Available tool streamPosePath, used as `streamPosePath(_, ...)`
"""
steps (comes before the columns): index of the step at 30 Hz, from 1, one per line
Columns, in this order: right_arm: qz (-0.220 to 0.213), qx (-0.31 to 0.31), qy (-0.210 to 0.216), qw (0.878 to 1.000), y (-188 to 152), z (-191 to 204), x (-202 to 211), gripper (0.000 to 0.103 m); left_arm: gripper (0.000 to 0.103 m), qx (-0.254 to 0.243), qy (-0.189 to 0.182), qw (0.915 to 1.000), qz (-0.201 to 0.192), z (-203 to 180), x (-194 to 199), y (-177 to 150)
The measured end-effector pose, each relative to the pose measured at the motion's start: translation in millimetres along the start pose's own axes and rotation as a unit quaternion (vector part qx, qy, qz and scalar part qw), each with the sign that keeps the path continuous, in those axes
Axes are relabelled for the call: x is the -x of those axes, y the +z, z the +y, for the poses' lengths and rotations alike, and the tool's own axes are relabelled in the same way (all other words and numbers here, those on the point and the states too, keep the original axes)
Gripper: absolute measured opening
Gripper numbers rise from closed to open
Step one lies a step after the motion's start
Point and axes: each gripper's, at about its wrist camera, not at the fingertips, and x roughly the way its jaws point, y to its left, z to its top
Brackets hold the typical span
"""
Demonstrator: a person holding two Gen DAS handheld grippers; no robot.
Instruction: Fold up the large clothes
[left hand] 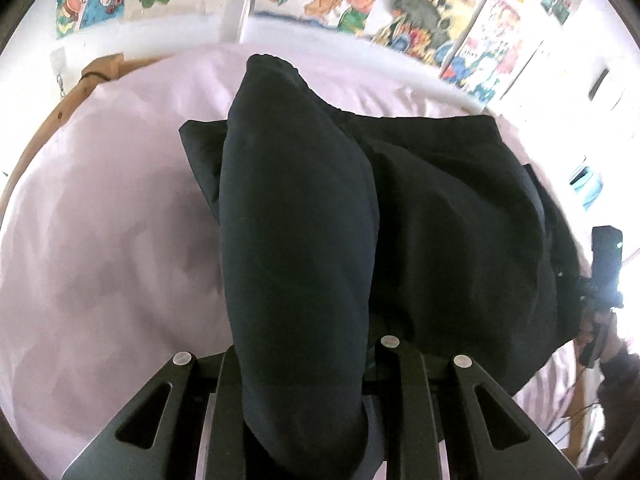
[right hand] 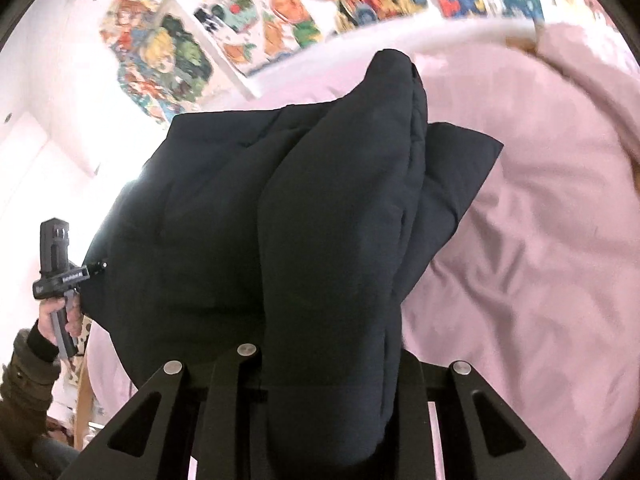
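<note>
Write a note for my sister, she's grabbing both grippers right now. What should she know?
Left gripper: shut on a sleeve-like end of the dark navy padded jacket.
Right gripper: shut on the jacket's other such end.
Jacket: partly lifted, its body lying on the pale pink bed sheet.
Done: both ends gripped and raised.
Left: probably carry them over the jacket's body, lay them flat, release, then finish folding.

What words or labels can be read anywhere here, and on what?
None can be read for sure.
Left tool: a small white label on its side, too small and blurred to read.
Posters on the wall: colourful cartoon prints, any lettering blurred.
Jacket: no label or writing in view.
</note>
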Motion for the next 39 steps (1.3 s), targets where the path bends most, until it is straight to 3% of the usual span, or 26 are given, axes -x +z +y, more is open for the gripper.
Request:
streamPosePath(4, 0.012, -0.023, -0.009, 1.0, -3.7, -15.5, -18.1, 0.032, 0.023, 0.03, 0.01, 0.9995, 0.01, 13.4, -25.8, -0.5)
streamPosePath(7, 0.013, -0.025, -0.015, 0.999, -2.5, -18.4, -21.3, 0.042, 0.036, 0.042, 0.019, 0.9989, 0.01, 20.6, -33.8, -1.6)
streamPosePath(13, 0.011, -0.027, -0.066, 0.997, -2.5, -17.6, -20.6, 0.073, 0.062, 0.112, 0.034, 0.993, 0.018, 38.9, -33.3, -5.0)
streamPosePath(17, -0.004, -0.021, -0.137, 0.99, -5.4, -10.5, -9.1, 0.09, 0.078, 0.102, 0.081, 0.9916, 0.001, 34.3, -15.0, -11.4)
streamPosePath(19, -0.021, -0.009, -0.155, 0.988, -6.0, -0.7, 1.6, 0.092, 0.087, 0.092, 0.091, 0.9914, -0.017, 25.9, -5.1, -13.8)
streamPosePath(21, -0.036, -0.001, -0.167, 0.985, -7.4, 10.2, 12.1, 0.103, 0.099, 0.087, 0.105, 0.9902, -0.026, 18.7, 3.0, -18.9)
streamPosePath(26, -0.082, 0.002, -0.18, 0.98, -19.6, 36.5, 36.2, 0.103, 0.101, 0.077, 0.115, 0.9881, -0.068, -11.0, 20.8, -32.5)
streamPosePath(33, -0.11, 0.033, -0.192, 0.975, -48.0, 82.7, 41.2, 0.103, 0.101, 0.081, 0.128, 0.9815, -0.118, -39.7, 52.0, -55.0)
streamPosePath(39, -0.155, 0.026, -0.186, 0.97, -77.1, 107.3, 62.5, 0.103, 0.101, 0.022, 0.137, 0.9751, -0.173, -81.3, 88.0, -87.0)
